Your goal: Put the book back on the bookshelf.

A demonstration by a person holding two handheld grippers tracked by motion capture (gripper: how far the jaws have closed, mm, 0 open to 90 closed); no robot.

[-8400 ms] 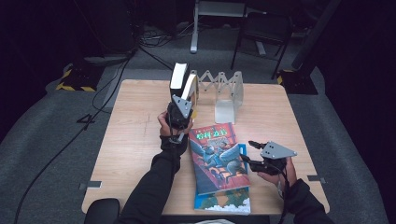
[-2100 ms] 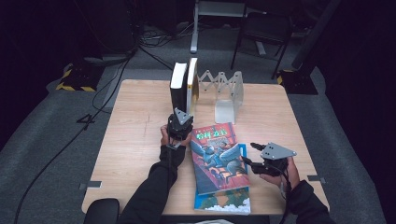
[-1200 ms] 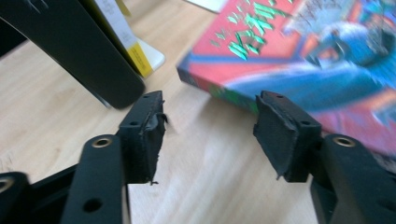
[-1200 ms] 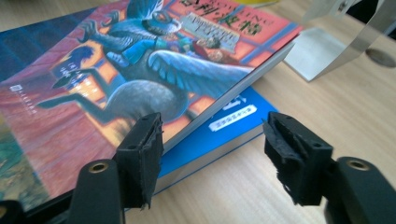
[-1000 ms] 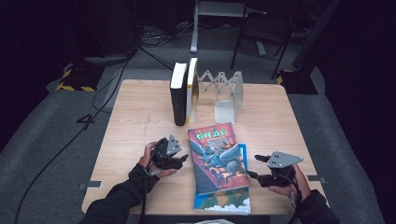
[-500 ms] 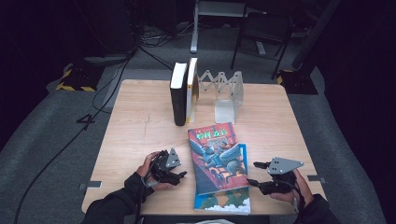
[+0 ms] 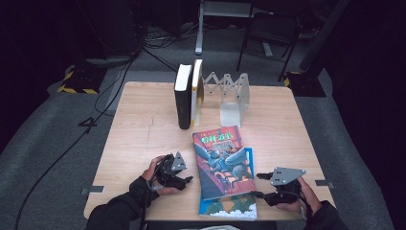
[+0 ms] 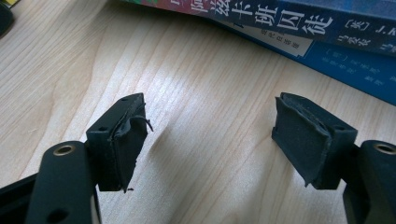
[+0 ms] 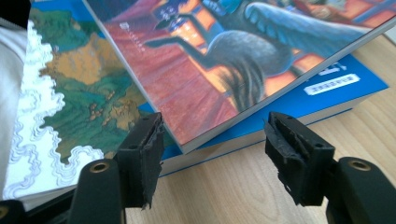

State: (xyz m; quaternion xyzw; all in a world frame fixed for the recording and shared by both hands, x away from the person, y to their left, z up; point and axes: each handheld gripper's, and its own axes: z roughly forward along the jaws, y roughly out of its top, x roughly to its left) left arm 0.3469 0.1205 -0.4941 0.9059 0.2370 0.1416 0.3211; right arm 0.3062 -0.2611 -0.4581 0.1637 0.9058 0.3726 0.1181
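Jaws of the left gripper [image 8: 210,140] stand apart over bare table [image 8: 210,93] (just opening); right gripper [image 9: 212,154] gapes, closing, beside stacked books [image 9: 224,84].

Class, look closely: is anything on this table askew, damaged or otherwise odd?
Yes. The top book lies skewed on the blue book beneath, edges not lined up. The black pads of the left gripper look torn and frayed.

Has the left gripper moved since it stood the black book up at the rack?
Yes. The left gripper has come back toward the table's near edge, away from the upright black book, fingers open and empty.
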